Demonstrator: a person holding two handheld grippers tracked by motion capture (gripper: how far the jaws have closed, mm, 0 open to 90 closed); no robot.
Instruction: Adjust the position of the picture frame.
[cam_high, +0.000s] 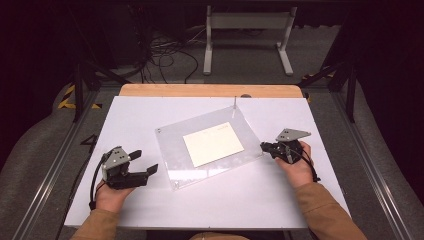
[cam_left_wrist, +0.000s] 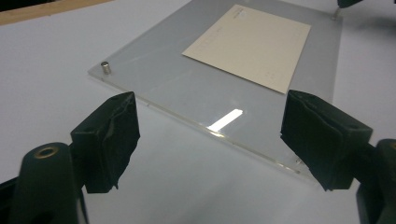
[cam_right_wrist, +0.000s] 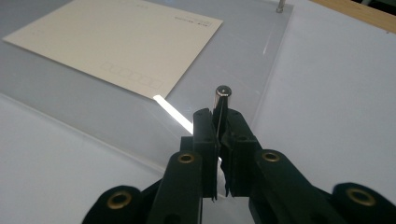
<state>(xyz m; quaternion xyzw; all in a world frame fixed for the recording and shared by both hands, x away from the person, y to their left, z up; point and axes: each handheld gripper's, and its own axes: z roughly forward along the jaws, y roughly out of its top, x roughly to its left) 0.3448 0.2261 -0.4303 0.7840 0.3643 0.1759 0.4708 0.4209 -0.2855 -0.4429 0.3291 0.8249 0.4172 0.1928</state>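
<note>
**Left fingers spread wide, right fingers pinching a little metal pin**

So from the high view, going left to right: the left gripper (cam_high: 145, 163) sits on the white tabletop (cam_high: 130, 117) with its fingers spread and nothing between them, near the left edge of the clear acrylic plate (cam_high: 207, 142) but apart from it. The plate lies flat and a bit skewed in the middle of the tabletop, with a cream card (cam_high: 213, 144) in the middle of it. Over on the right, the right gripper (cam_high: 265, 147) is right at the plate's right edge.

What that top shot doesn't give you: the left gripper view shows a short metal post (cam_left_wrist: 106, 67) standing at the plate's near-left corner, and the plate's front edge running just beyond the two spread fingers (cam_left_wrist: 112, 135).

The right gripper view is the good one. Its fingers (cam_right_wrist: 205, 135) are pressed together on a slim metal pin (cam_right_wrist: 222, 100) that stands up over the plate's corner area, close to its edge. I can't tell whether the pin's lower end touches the plate. Another post (cam_right_wrist: 280, 7) shows at the far corner.
</note>
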